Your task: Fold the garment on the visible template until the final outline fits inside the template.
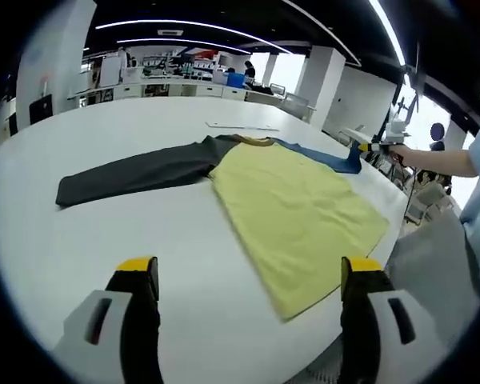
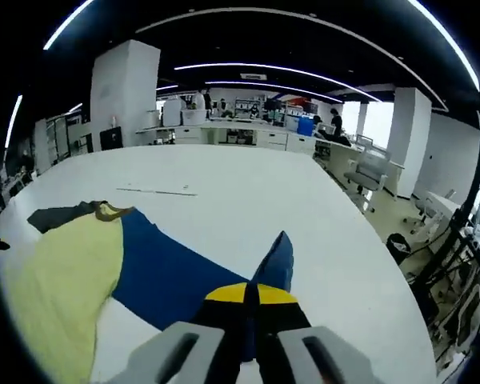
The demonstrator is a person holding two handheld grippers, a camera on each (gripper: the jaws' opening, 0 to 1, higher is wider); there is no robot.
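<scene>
First fold under way: my right gripper [image 2: 248,294], jaws pinched on the blue sleeve [image 2: 176,276], must carry it over the shirt [image 1: 292,208] lying flat on the table [image 1: 144,120]; my left gripper [image 1: 248,276] waits wide

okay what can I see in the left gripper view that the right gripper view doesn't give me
Left gripper view: the dark grey sleeve stretched out flat, the shirt's hem near the table edge, and the open left gripper.

Right gripper view: the right gripper shut on the blue sleeve near its end.

Both: the yellow shirt body, the collar and the white table.
</scene>
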